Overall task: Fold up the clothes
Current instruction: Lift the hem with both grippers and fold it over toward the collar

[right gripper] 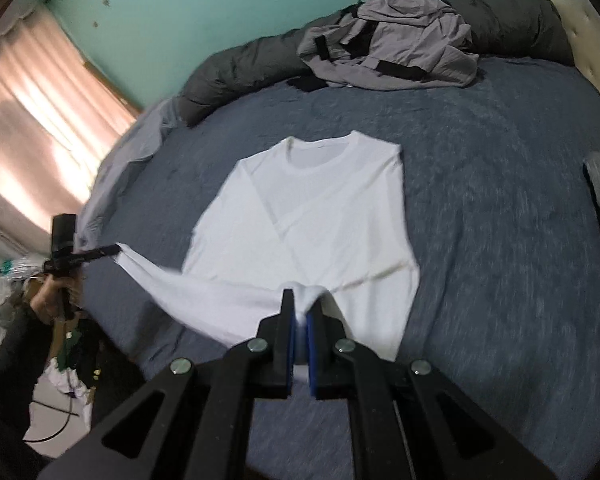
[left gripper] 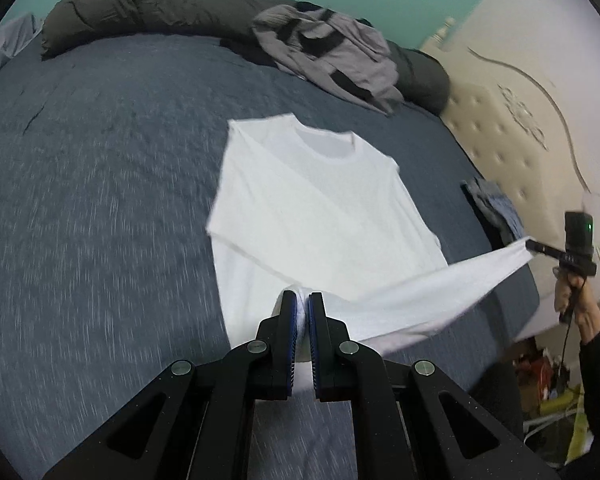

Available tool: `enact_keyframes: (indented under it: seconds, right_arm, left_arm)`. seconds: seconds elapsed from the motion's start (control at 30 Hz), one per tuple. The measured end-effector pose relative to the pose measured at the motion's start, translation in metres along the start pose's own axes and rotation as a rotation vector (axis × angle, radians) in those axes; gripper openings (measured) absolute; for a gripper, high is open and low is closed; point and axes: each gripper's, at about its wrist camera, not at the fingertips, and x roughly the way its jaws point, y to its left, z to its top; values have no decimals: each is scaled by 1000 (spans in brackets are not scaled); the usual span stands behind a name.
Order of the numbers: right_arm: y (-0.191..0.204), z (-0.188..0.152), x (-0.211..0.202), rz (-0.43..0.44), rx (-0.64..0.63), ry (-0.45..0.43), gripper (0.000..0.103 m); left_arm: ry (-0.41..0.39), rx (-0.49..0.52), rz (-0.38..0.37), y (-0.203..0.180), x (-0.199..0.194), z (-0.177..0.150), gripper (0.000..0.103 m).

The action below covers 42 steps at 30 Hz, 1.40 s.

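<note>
White cotton fills the middle of both views: a long-sleeved shirt (left gripper: 320, 208) lies on the blue-grey bedspread (left gripper: 100, 200), collar toward the far side of the bed, with its sleeves folded in over the body. Its near hem is lifted off the bed. The left gripper (left gripper: 302, 304) is closed on a bunched bit of that hem, the white cloth pinched between its blue pads (left gripper: 290, 344). The right gripper (right gripper: 301, 308) likewise clamps a puckered fold of the same edge.

From the left wrist view, the hem stretches out to the right as a taut band of fabric, ending at the tip of the right gripper, where the person's right hand (left gripper: 580, 304) holds the tool beyond the bed's edge. From the right wrist view, the same band runs left to the left gripper, held by the left hand (right gripper: 54, 296) off the side of the mattress.

Along the far side of the bed lies a rolled dark olive duvet (left gripper: 140, 4), and a crumpled grey garment with black straps (left gripper: 332, 52) rests on and against it. A smaller pile of bluish clothes (left gripper: 496, 208) sits near the bed's edge by the cream tufted headboard (left gripper: 520, 120). Teal wall (right gripper: 220, 4) stands behind, and a pinkish curtain (right gripper: 32, 120) hangs at the left of the right wrist view.
</note>
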Motion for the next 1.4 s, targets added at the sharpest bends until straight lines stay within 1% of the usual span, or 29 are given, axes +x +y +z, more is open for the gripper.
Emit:
enact_keyframes:
  seconds: [0.23,0.37,0.47,0.63,0.73,0.87,1.0,1.03,1.1,1.13,1.17,1.2,1.23,1.27,1.3,1.33,1.37,1.4]
  right_arm:
    - [-39,72,57,-49,15,15,4]
    - [-66,107,88,-81,52,17,4]
    - [-81,130,107,-113,53,20,4]
    - [-106,162,139,-166,55,35,4]
    - [-116,180,156,-179,79,18,4]
    - [-124,193,188,-203,103,33,4]
    - [-132,192,215,-256,128,47,5]
    - [-135,190,220,-276,140,49,5]
    - [-141,186,225,-287,170,40,5]
    - [-144,184,225,-290,180,32,6]
    - [-146,182,223,-294,187,15,7]
    - [-148,181,219,-307,189,2,10]
    - [-149,180,215,-323,190,-11,16]
    - [-151,179,211,-338,191,-24,33]
    - [-153,180,205,-326,208,-45,49]
    - [-156,180,199,-310,227,-67,54]
    - [-159,181,192,-293,246,-90,55]
    - [-156,180,189,-283,230,-92,55]
  left_arm:
    - [-6,-58,25,29,57,78,6]
    - [5,-67,42,43,91,113,6]
    - [3,-75,73,53,110,139,6]
    - [-4,-108,92,75,136,177,6]
    - [-1,-119,104,84,155,191,6]
    - [19,-160,126,101,186,197,6]
    - [20,-211,117,115,208,193,8]
    - [24,-224,110,119,212,190,8]
    - [35,-250,97,125,219,185,10]
    - [27,-262,96,127,218,184,10]
    - [1,-276,90,128,214,183,15]
    - [-40,-295,81,129,206,183,25]
    - [-74,-309,74,130,198,183,30]
    - [-85,-300,76,127,192,183,33]
    - [-85,-274,85,122,188,183,33]
    - [-85,-247,93,116,184,183,33]
    - [-85,-221,101,111,180,183,33]
    - [-86,-194,113,105,176,182,33]
